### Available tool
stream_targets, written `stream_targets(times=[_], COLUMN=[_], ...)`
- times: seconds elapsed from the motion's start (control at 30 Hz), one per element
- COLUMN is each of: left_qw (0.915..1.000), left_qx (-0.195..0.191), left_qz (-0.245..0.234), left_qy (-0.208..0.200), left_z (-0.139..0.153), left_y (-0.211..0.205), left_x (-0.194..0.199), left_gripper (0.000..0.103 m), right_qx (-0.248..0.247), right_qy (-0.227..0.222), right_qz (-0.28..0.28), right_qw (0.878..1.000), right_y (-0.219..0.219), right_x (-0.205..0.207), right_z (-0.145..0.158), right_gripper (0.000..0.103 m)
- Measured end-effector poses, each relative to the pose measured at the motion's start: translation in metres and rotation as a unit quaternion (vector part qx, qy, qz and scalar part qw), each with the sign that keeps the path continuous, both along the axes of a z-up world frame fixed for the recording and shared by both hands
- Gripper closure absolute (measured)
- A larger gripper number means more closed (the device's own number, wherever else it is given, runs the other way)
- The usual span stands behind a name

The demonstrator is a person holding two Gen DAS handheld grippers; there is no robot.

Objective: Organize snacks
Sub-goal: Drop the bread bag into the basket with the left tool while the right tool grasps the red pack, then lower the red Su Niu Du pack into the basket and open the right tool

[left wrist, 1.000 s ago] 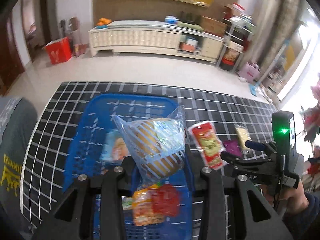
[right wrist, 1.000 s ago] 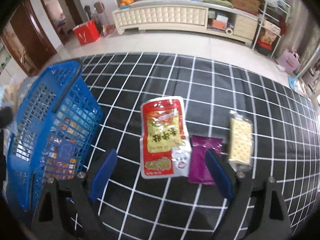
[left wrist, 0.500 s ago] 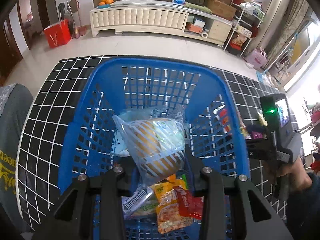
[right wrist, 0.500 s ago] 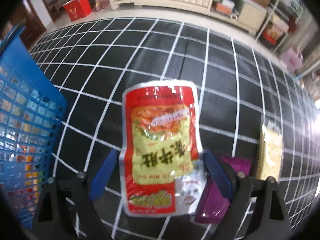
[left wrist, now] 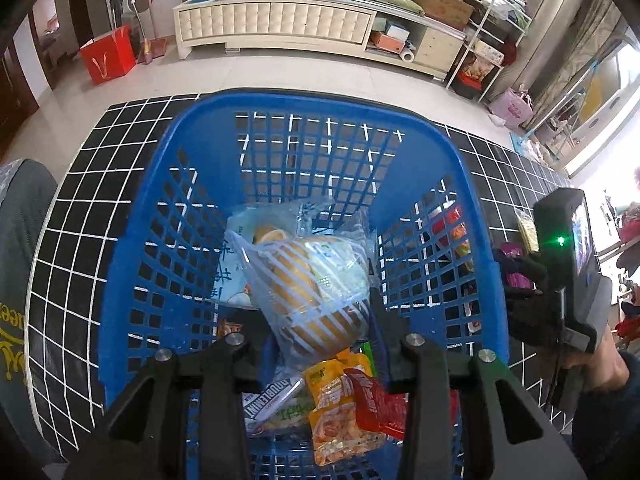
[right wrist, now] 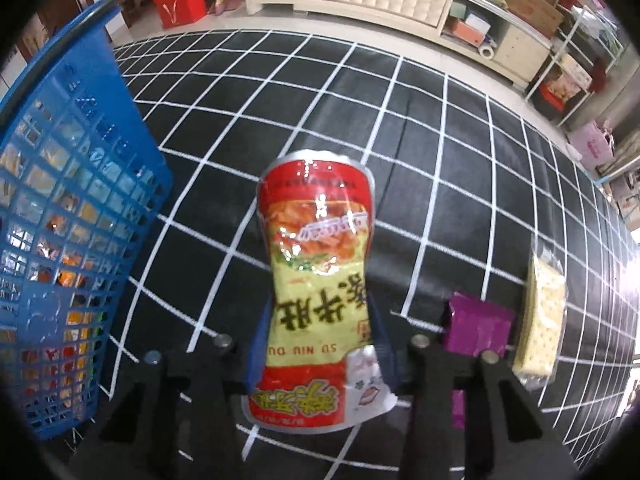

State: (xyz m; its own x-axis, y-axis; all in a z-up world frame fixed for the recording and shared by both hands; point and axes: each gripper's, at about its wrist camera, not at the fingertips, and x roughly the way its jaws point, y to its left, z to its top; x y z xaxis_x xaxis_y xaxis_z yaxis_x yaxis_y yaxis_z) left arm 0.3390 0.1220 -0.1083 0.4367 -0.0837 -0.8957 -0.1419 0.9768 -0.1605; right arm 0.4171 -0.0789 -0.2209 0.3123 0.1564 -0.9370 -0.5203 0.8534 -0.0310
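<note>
Room: pale tiled floor, a long cream cabinet [left wrist: 276,20] with a quilted front along the far wall, a red paper bag [left wrist: 107,59] at far left.
Surface: black cloth [right wrist: 360,128] ruled with a white grid, lying flat.
Basket: blue plastic basket [left wrist: 132,240] of open lattice walls with a thick smooth rim, at the left of the cloth.
Basket contents: an orange pouch [left wrist: 334,412], a red pouch [left wrist: 376,400], and a white wrapper [left wrist: 269,400] printed "DOUBLEMINT", all crinkled film on the basket floor.
Left gripper: left gripper [left wrist: 316,320] tilts steeply down inside the basket; its black fingers are pressed in on a clear, white-striped bread bag [left wrist: 312,284] with a rounded brown loaf inside.
Right gripper: right gripper [right wrist: 320,344] points steeply down over the cloth, right of the basket; its blue-padded jaws are closing, and the pads pinch the sides of a glossy snack pouch [right wrist: 316,280].
Snack pouch: red ends, yellow middle, waist squeezed narrow between the pads; large Chinese characters and the letters "SU NIU DU" read upside down.
Loose snacks: a crumpled purple foil packet [right wrist: 478,328] just right of the gripper, and a clear-wrapped stack of pale square crackers [right wrist: 540,316] beyond it.
Person: a hand [left wrist: 592,356] grips the right tool's handle, seen from the left wrist camera.
</note>
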Motion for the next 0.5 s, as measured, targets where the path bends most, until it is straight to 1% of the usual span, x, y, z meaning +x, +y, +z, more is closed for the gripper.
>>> stream_targets(times=[0.07,0.13,0.23,0.27,0.33,0.37,0.4,0.43,0.5], left_qw=[1.0000,0.9999,0.9997,0.9996,0.9991,0.9990,0.9992,0.9992,0.9993], left_qx=[-0.006,-0.010,-0.014,-0.010,0.001,0.007,0.016,0.023,0.016], left_qz=[0.006,0.009,0.001,-0.005,-0.026,-0.032,-0.033,-0.032,-0.033], left_qy=[0.004,0.008,0.019,0.026,0.032,0.029,0.020,0.009,0.001], left_z=[-0.001,-0.002,-0.005,-0.007,-0.007,-0.005,-0.001,0.004,0.012], left_y=[0.004,0.007,0.009,0.008,0.002,0.000,-0.002,-0.003,-0.003], left_x=[0.001,0.001,0.005,0.006,0.009,0.010,0.008,0.006,0.002], left_gripper=[0.067,0.066,0.065,0.061,0.048,0.036,0.032,0.032,0.031], right_qx=[0.007,0.033,0.055,0.068,0.081,0.081,0.079,0.079,0.086], right_qy=[0.003,0.006,0.000,-0.001,-0.005,-0.010,-0.018,-0.022,-0.027], right_qz=[-0.018,-0.031,-0.045,-0.050,-0.051,-0.050,-0.049,-0.048,-0.046], right_qw=[1.000,0.999,0.997,0.996,0.995,0.995,0.995,0.995,0.995], right_y=[-0.005,-0.013,-0.020,-0.023,-0.023,-0.024,-0.023,-0.022,-0.020], right_x=[-0.003,-0.009,-0.017,-0.020,-0.025,-0.028,-0.032,-0.035,-0.040], right_z=[0.003,0.011,0.029,0.037,0.048,0.054,0.061,0.066,0.075], right_gripper=[0.055,0.055,0.055,0.055,0.055,0.055,0.055,0.055,0.055])
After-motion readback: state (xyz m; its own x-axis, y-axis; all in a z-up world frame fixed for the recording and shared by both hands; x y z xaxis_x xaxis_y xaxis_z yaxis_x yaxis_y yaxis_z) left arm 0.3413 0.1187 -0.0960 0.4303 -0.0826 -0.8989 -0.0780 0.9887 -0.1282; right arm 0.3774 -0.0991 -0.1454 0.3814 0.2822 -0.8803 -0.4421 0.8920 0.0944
